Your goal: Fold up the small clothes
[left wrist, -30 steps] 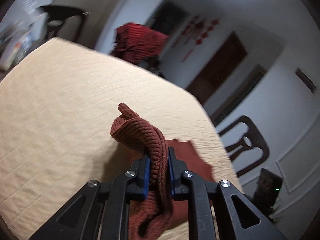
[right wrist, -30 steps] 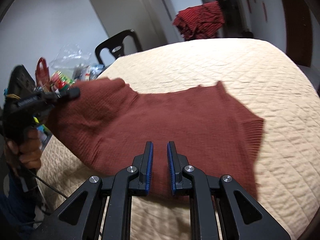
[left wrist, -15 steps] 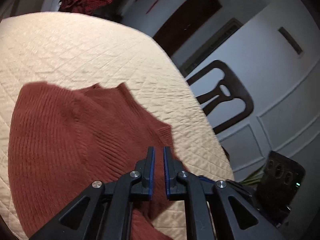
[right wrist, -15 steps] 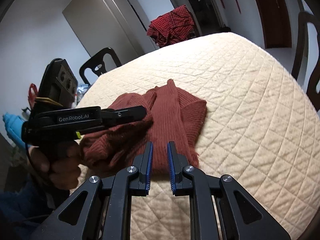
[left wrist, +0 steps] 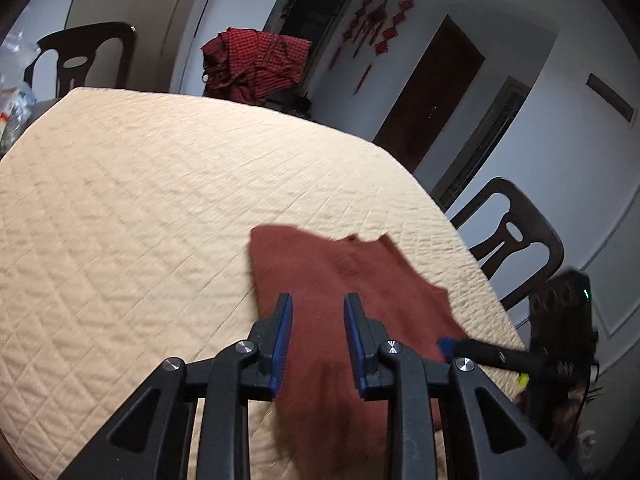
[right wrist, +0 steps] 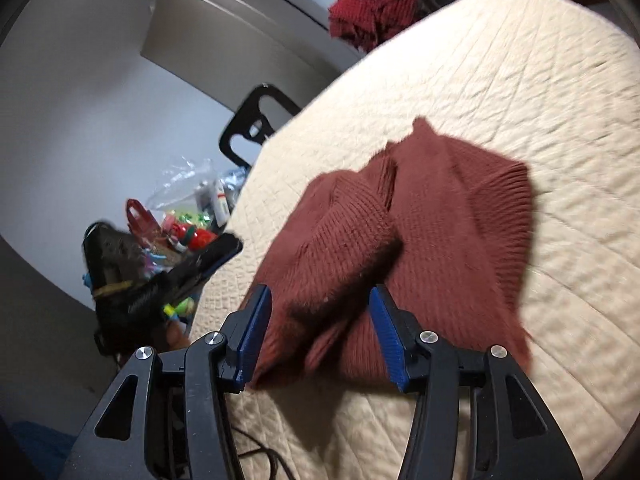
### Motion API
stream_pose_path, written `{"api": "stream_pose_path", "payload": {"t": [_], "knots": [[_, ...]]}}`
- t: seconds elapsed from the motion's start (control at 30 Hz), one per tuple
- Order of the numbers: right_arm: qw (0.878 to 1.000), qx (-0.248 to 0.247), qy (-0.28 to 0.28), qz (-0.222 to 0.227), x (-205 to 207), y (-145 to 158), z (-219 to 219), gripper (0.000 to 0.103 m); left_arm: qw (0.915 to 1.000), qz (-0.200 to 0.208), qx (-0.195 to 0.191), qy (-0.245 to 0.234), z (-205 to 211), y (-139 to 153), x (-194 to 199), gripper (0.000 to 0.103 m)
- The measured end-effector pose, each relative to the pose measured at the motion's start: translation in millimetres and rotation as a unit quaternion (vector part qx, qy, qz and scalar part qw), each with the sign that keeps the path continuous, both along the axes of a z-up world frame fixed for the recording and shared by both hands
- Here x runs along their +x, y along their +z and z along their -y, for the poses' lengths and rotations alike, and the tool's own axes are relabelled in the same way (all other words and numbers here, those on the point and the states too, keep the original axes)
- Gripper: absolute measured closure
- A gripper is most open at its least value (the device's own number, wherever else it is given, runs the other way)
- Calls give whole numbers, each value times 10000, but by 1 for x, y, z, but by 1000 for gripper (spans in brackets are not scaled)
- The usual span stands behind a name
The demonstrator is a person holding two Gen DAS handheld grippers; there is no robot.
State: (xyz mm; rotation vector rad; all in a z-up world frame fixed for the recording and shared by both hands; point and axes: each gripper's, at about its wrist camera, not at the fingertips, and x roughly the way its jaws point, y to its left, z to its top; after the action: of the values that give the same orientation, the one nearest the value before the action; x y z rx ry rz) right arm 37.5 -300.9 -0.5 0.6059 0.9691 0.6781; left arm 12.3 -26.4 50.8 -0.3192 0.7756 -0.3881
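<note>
A rust-brown knitted sweater (right wrist: 448, 216) lies folded over on the cream quilted table (right wrist: 520, 80); it also shows in the left wrist view (left wrist: 344, 276). My left gripper (left wrist: 318, 312) is open and empty just above the sweater's near part. My right gripper (right wrist: 320, 312) is open wide over a rolled fold of the sweater, with nothing held. The left gripper also shows in the right wrist view (right wrist: 180, 272), off the table's left edge. The right gripper's tip shows at the right of the left wrist view (left wrist: 452, 346).
A red checked cloth (left wrist: 256, 62) hangs over a chair beyond the table's far edge. Dark chairs (left wrist: 516, 240) stand at the right and far left. A pile of bags and colourful items (right wrist: 188, 216) lies left of the table.
The left gripper let go of the sweater's bunched end, laid it over the body and opened. The right gripper opened wide. Both cameras swung across the table.
</note>
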Motion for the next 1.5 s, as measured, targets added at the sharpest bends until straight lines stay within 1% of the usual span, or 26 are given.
{"api": "stream_pose_path", "payload": {"t": [0.07, 0.2, 0.3, 0.33, 0.37, 0.4, 0.47, 0.5, 0.6, 0.67, 0.7, 0.8, 0.87, 0.93, 1.0, 1.13, 1.2, 1.23, 1.27, 1.3, 1.33, 1.37, 1.43, 1.5], "knots": [[9998, -68, 17, -177, 6, -7, -6, 51, 10000, 11, 11, 6, 1, -5, -6, 74], [9999, -115, 101, -37, 10, 0, -19, 51, 9999, 78, 57, -110, 13, -14, -10, 74], [9996, -248, 87, -64, 17, -2, -29, 52, 9996, 58, 86, -252, 20, -20, -8, 74], [9994, -328, 92, -63, 19, -4, -31, 56, 9995, 36, 96, -297, 23, -23, -7, 74], [9989, -463, 70, -72, 21, -5, -33, 66, 9994, 32, 120, -311, 25, -24, -6, 74], [9987, -493, 78, -86, 24, -7, -35, 78, 9993, 42, 150, -326, 27, -25, -6, 74], [9989, -433, 147, -69, 27, -4, -33, 85, 9992, 49, 180, -344, 30, -25, -5, 74], [9985, -507, 190, 64, 25, 2, -31, 87, 9992, 65, 178, -366, 31, -23, -5, 74], [9981, -469, 155, 380, 25, 20, -11, 88, 9986, 163, 157, -487, 38, -14, -4, 74], [9963, -607, 31, 607, 27, 33, 9, 88, 9976, 291, 197, -599, 47, -7, -3, 74], [9957, -662, 42, 643, 27, 34, 14, 88, 9970, 344, 209, -662, 53, -5, -2, 74], [9941, -897, 38, 610, 34, 27, 32, 88, 9957, 297, 251, -845, 69, -10, 3, 74], [9934, -1072, -103, 403, 41, 12, 43, 88, 9943, 204, 306, -1000, 80, -17, 5, 74], [9945, -1013, -91, 242, 44, 1, 46, 88, 9930, 227, 451, -1069, 88, -20, 4, 74], [9943, -1022, -105, 270, 40, -2, 43, 86, 9920, 296, 574, -1083, 91, -19, 1, 74], [9926, -1135, -291, 305, 31, 4, 47, 80, 9925, 226, 508, -1086, 87, -18, 0, 74], [9898, -1282, -430, 455, 24, 16, 50, 80, 9924, 253, 542, -1076, 85, -14, -2, 74], [9882, -1317, -457, 643, 15, 26, 50, 80, 9924, 293, 546, -1061, 84, -10, -2, 74], [9873, -1262, -439, 864, 5, 37, 48, 80, 9924, 358, 551, -1038, 83, -6, -2, 74], [9868, -1223, -403, 984, -1, 42, 47, 80, 9924, 401, 563, -1020, 84, -3, -1, 74], [9851, -1236, -326, 1148, -11, 48, 42, 80, 9923, 438, 585, -1003, 84, -2, 0, 74], [9834, -1313, -269, 1221, -17, 49, 38, 80, 9921, 450, 599, -1010, 85, -1, 1, 74], [9803, -1567, -152, 1189, -27, 41, 31, 87, 9915, 405, 618, -1071, 88, -4, 3, 74], [9799, -1740, -123, 964, -31, 23, 31, 92, 9904, 290, 667, -1172, 91, -12, 1, 74]]}}
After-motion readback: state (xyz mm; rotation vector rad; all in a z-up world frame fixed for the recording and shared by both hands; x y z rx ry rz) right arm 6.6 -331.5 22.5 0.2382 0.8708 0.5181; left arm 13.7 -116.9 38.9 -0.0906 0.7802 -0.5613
